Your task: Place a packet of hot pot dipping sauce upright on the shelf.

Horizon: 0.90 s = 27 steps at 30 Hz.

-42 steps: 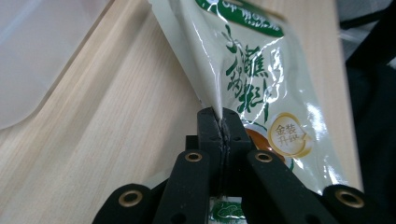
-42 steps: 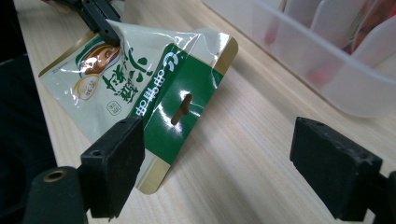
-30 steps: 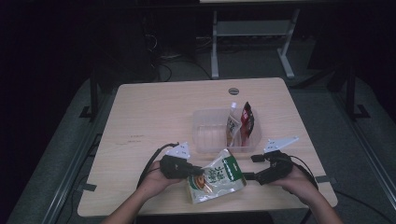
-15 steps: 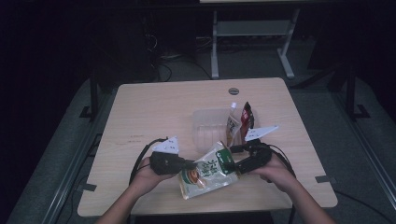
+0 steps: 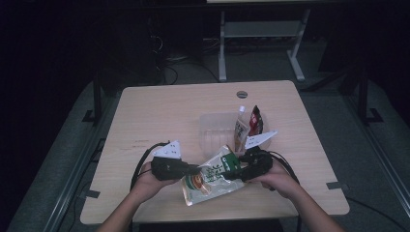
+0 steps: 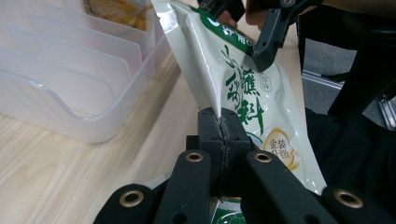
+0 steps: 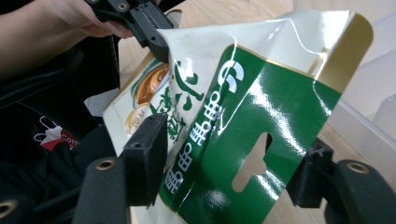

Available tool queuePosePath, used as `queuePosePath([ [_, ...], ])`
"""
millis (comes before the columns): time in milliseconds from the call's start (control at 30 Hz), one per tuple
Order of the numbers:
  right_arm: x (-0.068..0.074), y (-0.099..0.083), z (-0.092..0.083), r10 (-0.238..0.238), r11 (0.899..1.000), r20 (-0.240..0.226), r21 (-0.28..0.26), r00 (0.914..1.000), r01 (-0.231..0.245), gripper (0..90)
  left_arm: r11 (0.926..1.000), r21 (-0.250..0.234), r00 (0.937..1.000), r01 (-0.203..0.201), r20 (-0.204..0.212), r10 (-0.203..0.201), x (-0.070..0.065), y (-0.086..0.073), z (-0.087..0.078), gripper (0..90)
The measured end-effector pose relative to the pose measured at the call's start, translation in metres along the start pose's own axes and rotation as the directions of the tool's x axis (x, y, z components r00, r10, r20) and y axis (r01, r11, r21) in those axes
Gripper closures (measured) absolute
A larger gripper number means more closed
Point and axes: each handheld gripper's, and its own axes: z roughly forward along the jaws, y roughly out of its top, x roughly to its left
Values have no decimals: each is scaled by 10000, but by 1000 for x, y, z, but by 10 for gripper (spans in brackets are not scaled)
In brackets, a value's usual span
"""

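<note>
**Ana:** Dark floor is surrounding the pale wooden surface [image 5: 164, 111], and at its near edge a person is holding up a green and cream pouch [image 5: 212, 175] between two grippers. Why both?

**Ben:** I'd say the pouch is floppy, so one edge alone would let it sag. The left gripper [image 6: 219, 128] is pinching the pouch's side seam, its fingers pressed together on the film with no gap showing. That is keeping the pouch lifted and turned on edge.

**Ana:** And the right gripper [image 7: 229, 163]?

**Ben:** Its fingers are standing on either side of the green top end with the hang hole. They have just been closing in, and the pouch is lying between them, but in the right gripper view both pads are still sitting clear of the film. So it is getting ready to grip, not gripping yet.

**Ana:** Where is the pouch relative to the rest?

**Ben:** Near the middle of the near edge, just this side of the clear plastic rack [image 5: 215, 130], which is sitting right of centre.

**Ana:** What is the rack holding?

**Ben:** Upright dividers are splitting it into slots. At its right end two packets are standing: a tan spouted one [image 5: 240, 128] and a dark red one [image 5: 255, 122] beside it. The left slots are looking empty, probably waiting for this pouch.

**Ana:** Farther back?

**Ben:** A small round grommet [image 5: 242, 94] near the far edge.
</note>
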Motion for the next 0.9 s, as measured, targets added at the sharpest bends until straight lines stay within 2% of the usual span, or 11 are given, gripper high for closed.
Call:
queuePosePath([
  [133,0,0,-4,5,9995,-94,-307,10000,-8,498,10000,-30,10000,-9,-94,9,0,-1,0,897],
  [433,2,1,-9,44,9989,-377,-471,9993,-62,654,9999,56,9996,-121,-261,122,2,-2,1,896],
  [667,2,1,-9,178,9991,-551,-381,9983,-199,767,9999,30,9993,-120,-359,121,2,-4,2,894],
  [900,2,1,-9,-154,9998,-620,-125,9980,146,877,9997,121,9993,-197,-309,201,2,-4,4,891],
])
